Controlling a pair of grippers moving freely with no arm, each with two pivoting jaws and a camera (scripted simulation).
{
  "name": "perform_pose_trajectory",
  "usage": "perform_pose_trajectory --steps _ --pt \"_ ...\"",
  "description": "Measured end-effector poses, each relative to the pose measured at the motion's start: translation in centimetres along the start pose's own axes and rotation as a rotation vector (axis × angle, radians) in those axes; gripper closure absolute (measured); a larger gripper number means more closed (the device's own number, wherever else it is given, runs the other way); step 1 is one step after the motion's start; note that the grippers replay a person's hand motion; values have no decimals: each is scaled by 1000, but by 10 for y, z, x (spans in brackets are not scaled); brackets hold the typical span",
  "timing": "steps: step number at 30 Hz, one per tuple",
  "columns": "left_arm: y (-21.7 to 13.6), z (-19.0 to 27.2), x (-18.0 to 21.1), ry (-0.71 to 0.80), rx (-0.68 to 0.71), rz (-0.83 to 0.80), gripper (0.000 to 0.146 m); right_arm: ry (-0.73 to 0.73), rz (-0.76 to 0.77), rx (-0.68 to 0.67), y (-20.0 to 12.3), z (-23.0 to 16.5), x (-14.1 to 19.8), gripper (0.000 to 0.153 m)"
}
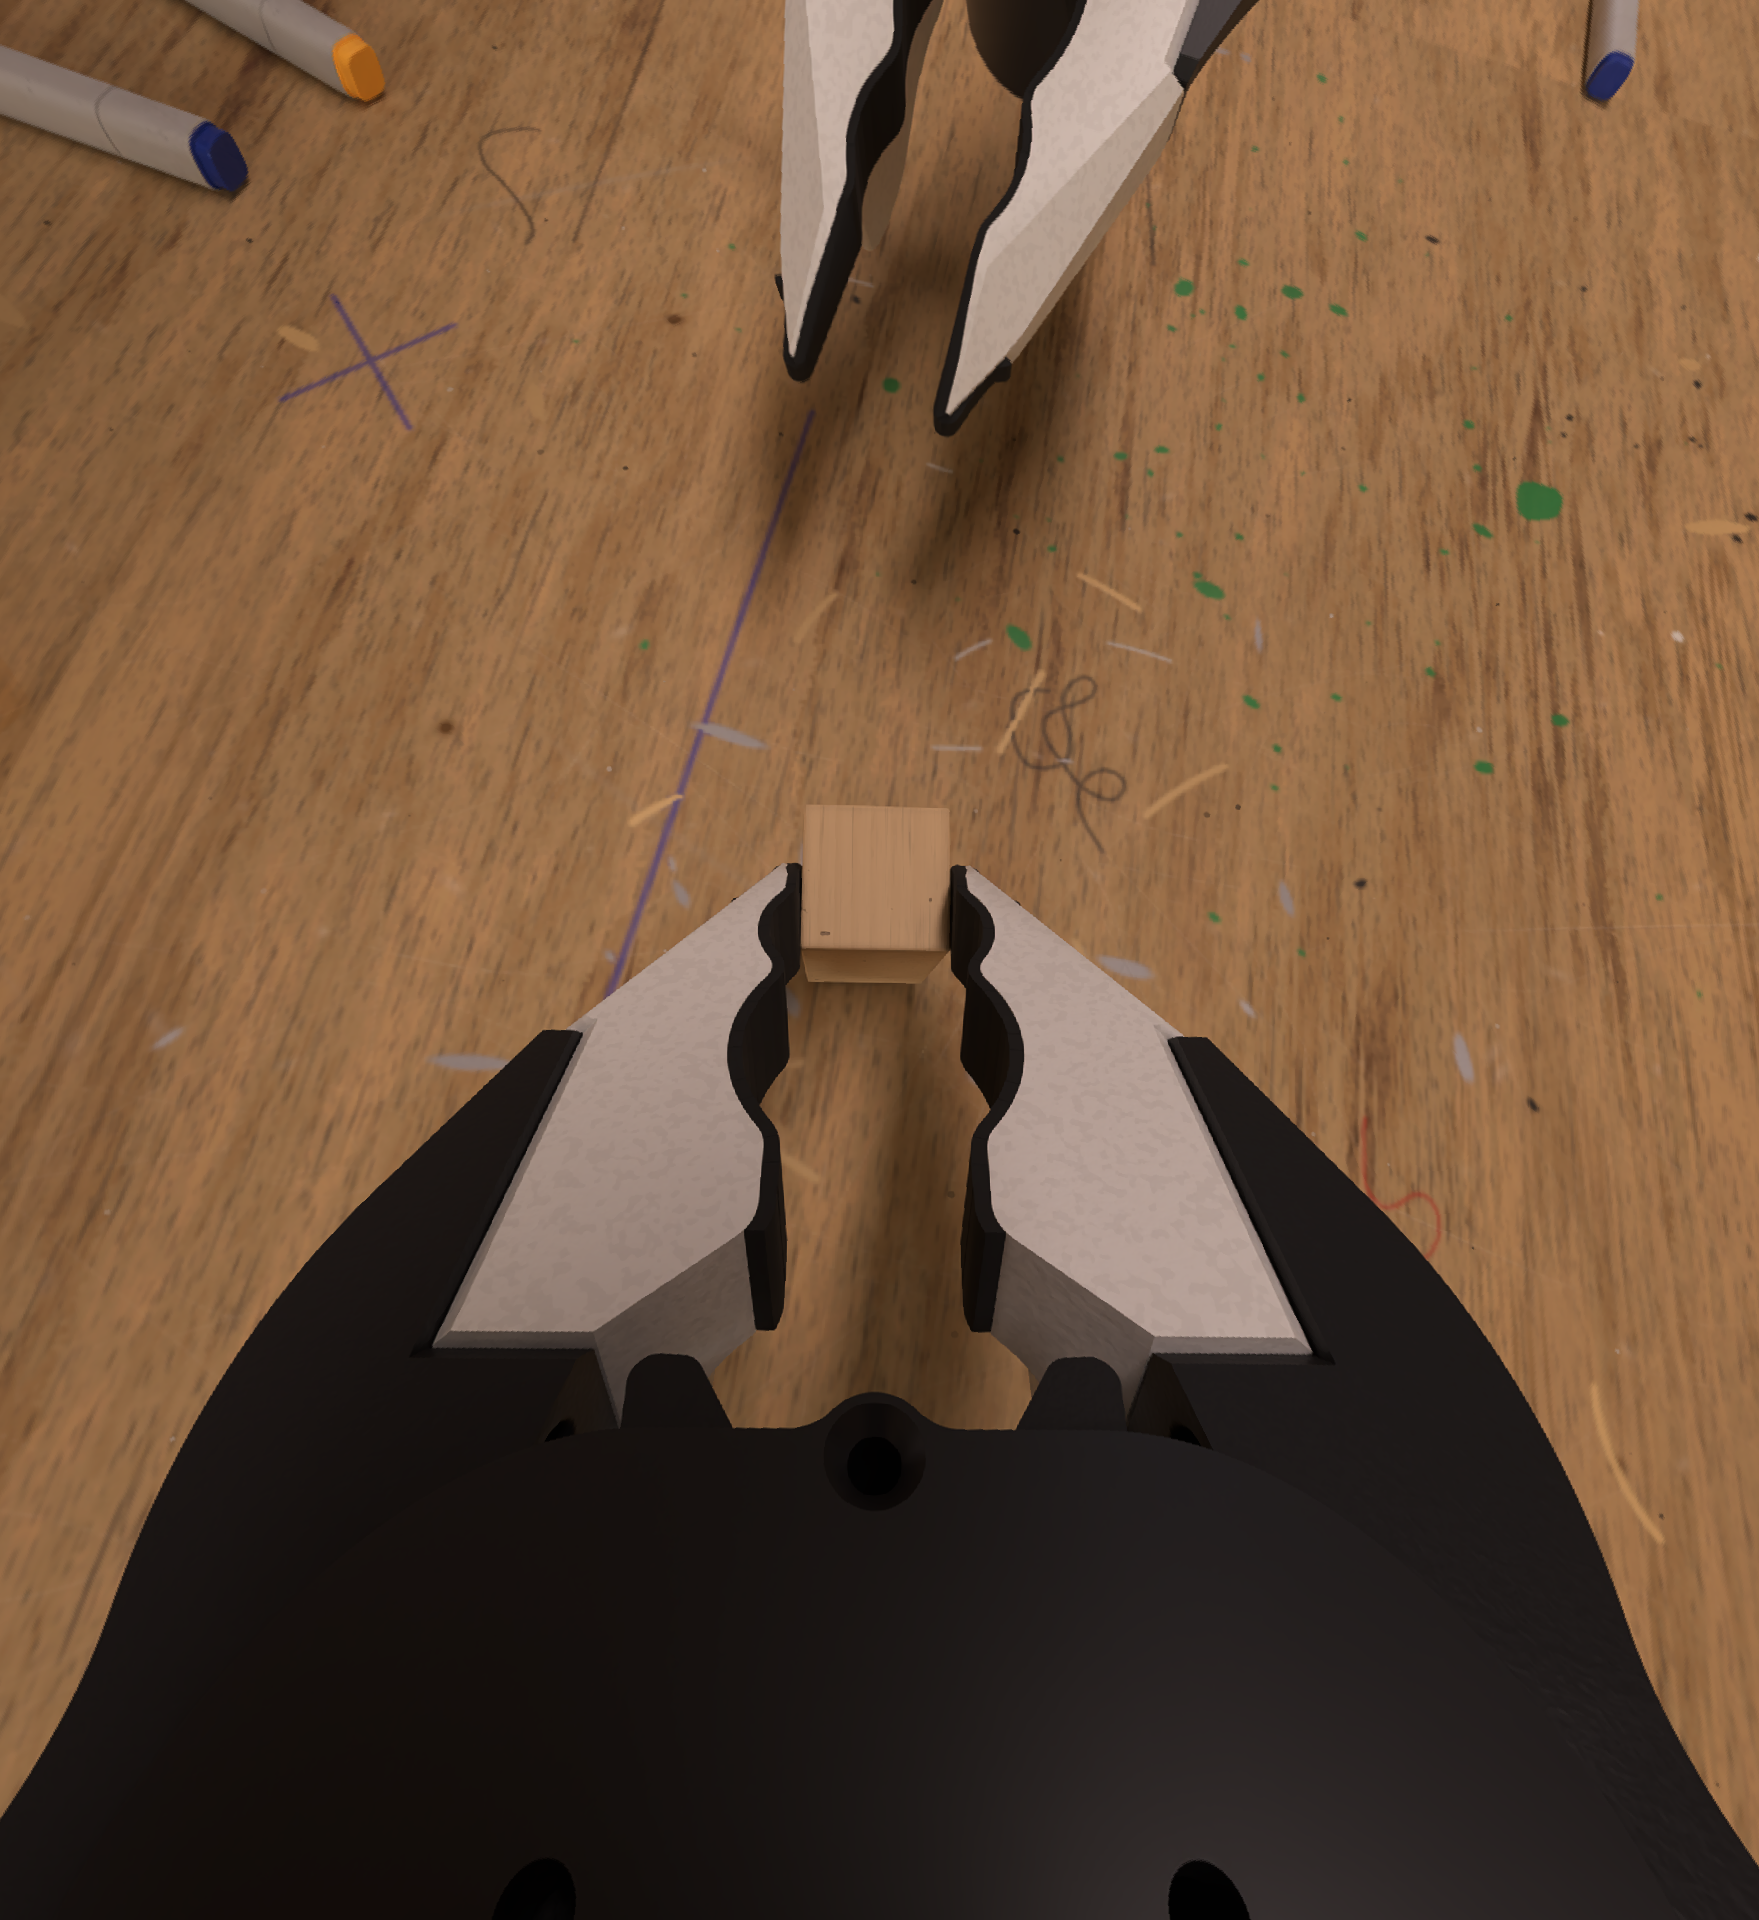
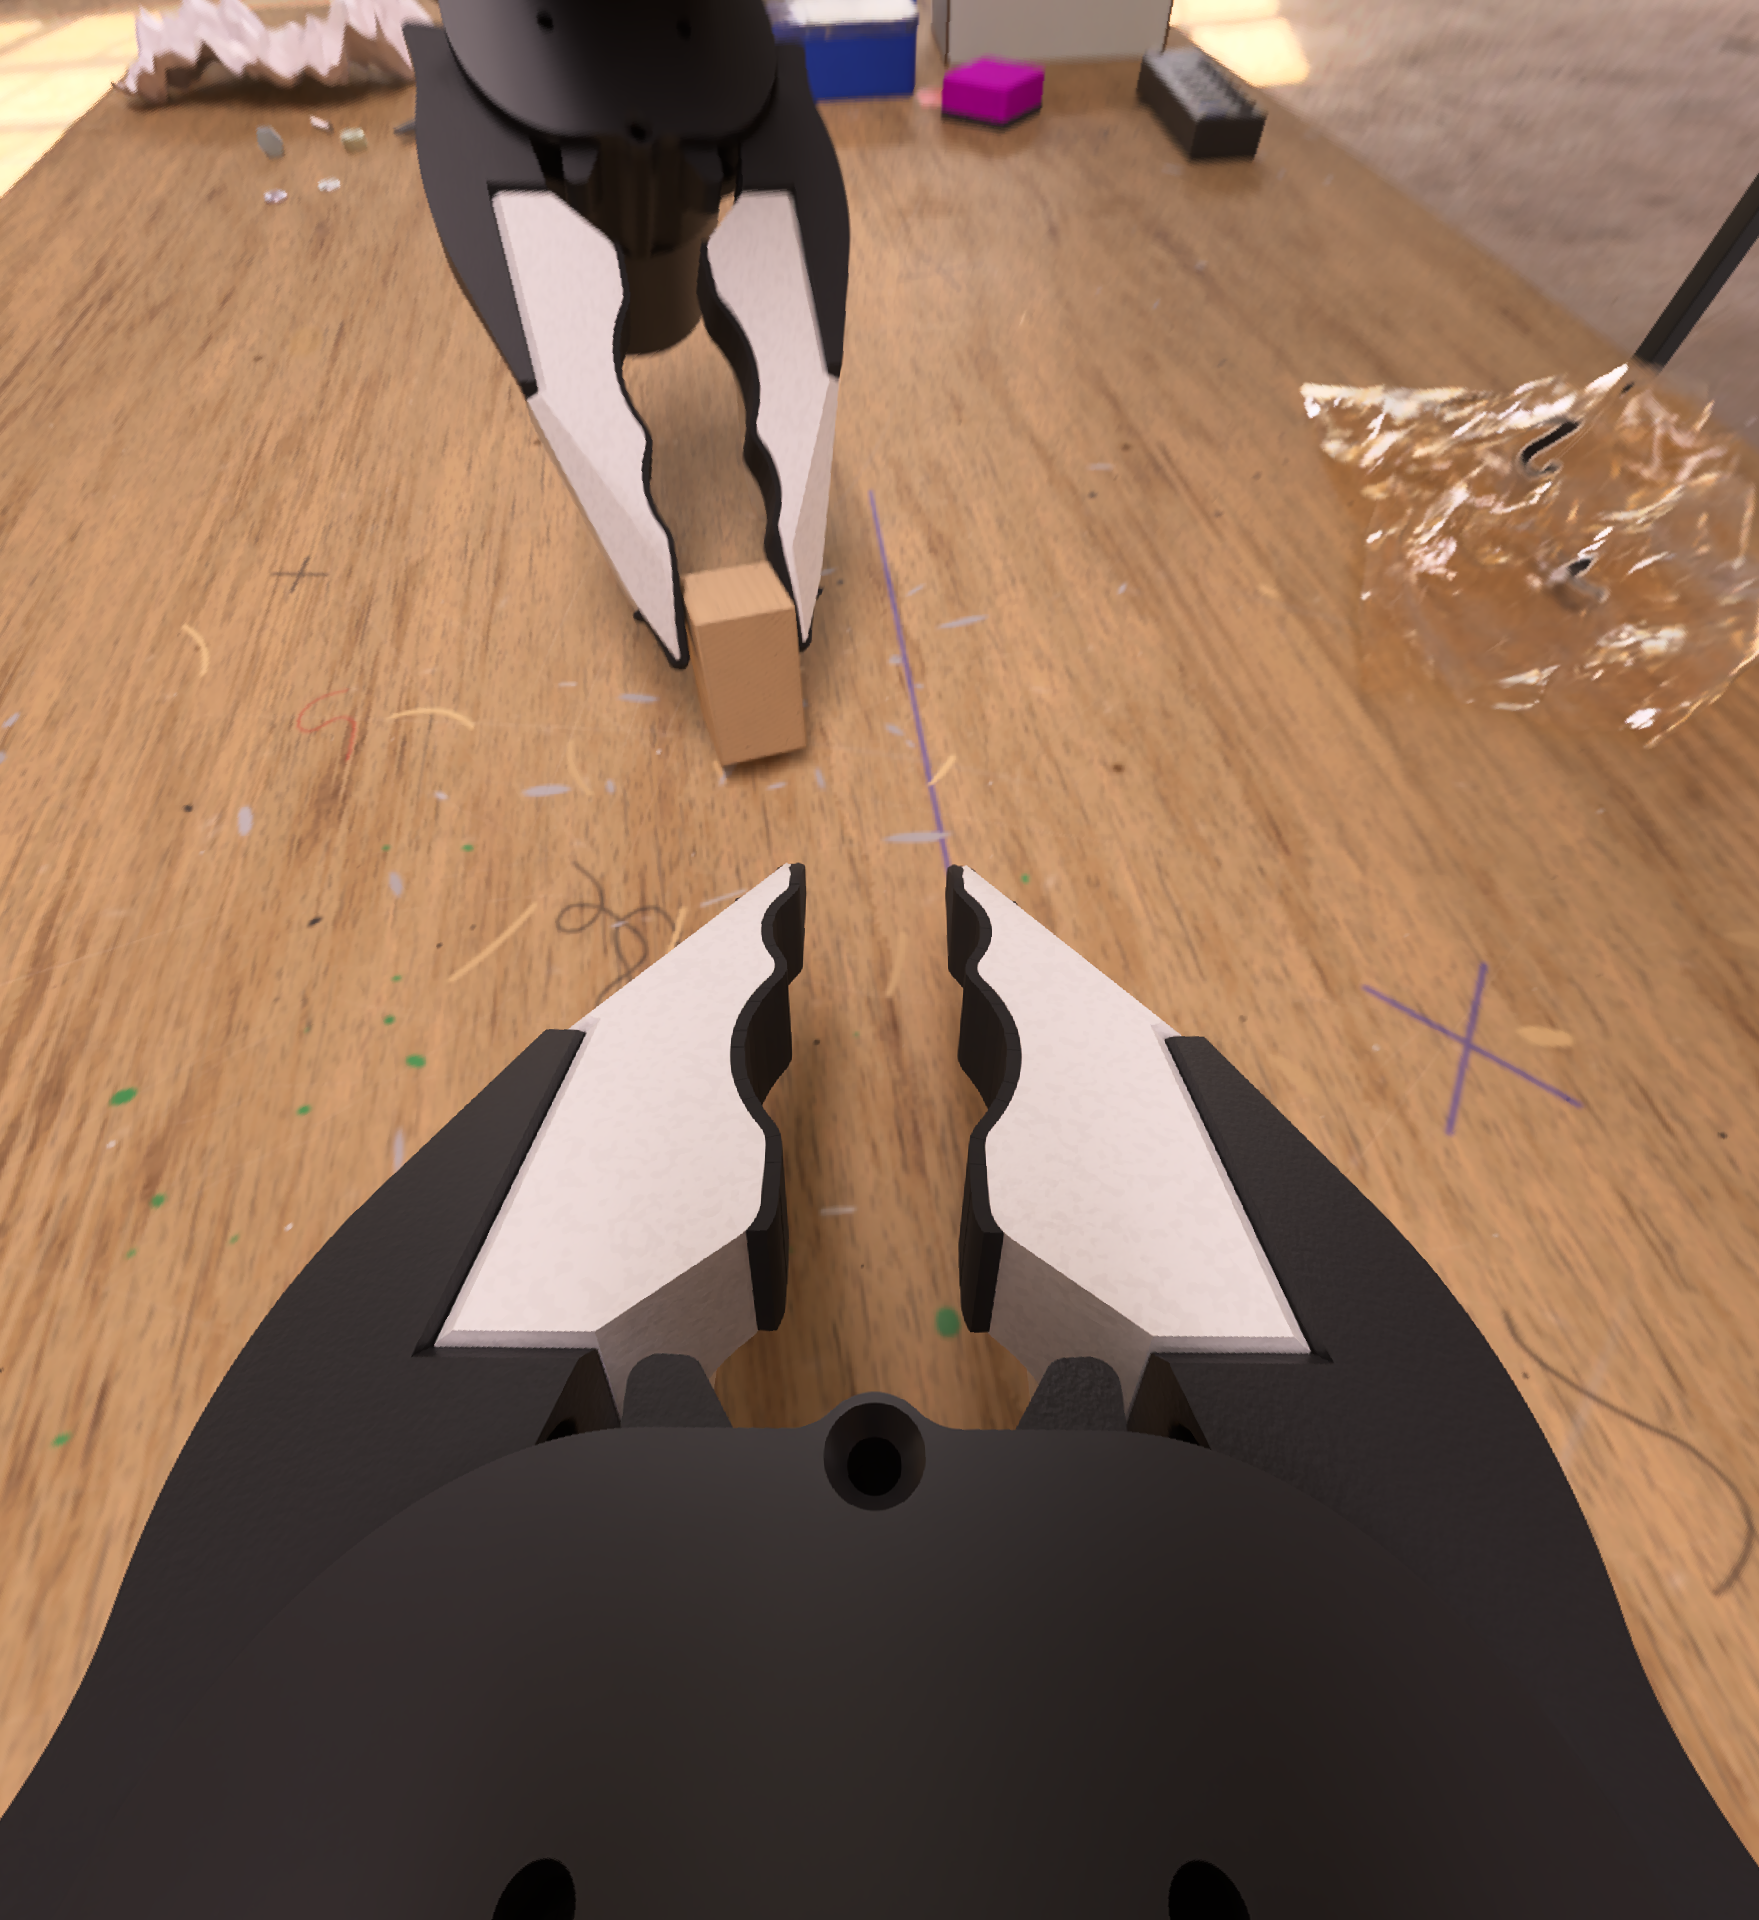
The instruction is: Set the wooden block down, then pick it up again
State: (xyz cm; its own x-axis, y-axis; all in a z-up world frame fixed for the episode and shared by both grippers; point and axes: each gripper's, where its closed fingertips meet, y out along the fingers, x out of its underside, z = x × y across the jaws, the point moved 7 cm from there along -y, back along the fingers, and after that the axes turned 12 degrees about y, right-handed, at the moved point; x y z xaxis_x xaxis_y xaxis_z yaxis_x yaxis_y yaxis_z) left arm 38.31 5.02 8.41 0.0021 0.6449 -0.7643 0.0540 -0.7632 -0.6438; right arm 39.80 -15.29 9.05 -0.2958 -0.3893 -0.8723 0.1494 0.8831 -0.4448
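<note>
A pale wooden block (image 1: 875, 883) sits between the fingertips of my left gripper (image 1: 873, 878), which is shut on its upper part. In the right wrist view the block (image 2: 750, 675) stands upright under the left gripper (image 2: 740, 644), with its lower end at or just above the wooden table (image 2: 1114, 727); I cannot tell if it touches. My right gripper (image 2: 875, 878) is open and empty, pointing at the block from a short way off. It shows in the left wrist view (image 1: 873, 400), beyond the block.
Grey markers (image 1: 75, 104) lie at the far left and one more (image 1: 1607, 62) at the far right. Crumpled clear plastic (image 2: 1550, 540) and a black rod (image 2: 1737, 208) are at the table's right edge. A magenta block (image 2: 992, 91), blue box (image 2: 854, 47), black rack (image 2: 1202, 104) and crumpled paper (image 2: 262, 47) are at the far end.
</note>
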Motion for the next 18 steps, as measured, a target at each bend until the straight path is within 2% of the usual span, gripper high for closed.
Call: perform_pose_trajectory --steps 4,18 --pt "0 1 2 1 -11 19 118 -14 67 10 -2 3 -3 126" --pt "1 2 2 7 -24 28 118 46 159 86 -10 19 -5 129"
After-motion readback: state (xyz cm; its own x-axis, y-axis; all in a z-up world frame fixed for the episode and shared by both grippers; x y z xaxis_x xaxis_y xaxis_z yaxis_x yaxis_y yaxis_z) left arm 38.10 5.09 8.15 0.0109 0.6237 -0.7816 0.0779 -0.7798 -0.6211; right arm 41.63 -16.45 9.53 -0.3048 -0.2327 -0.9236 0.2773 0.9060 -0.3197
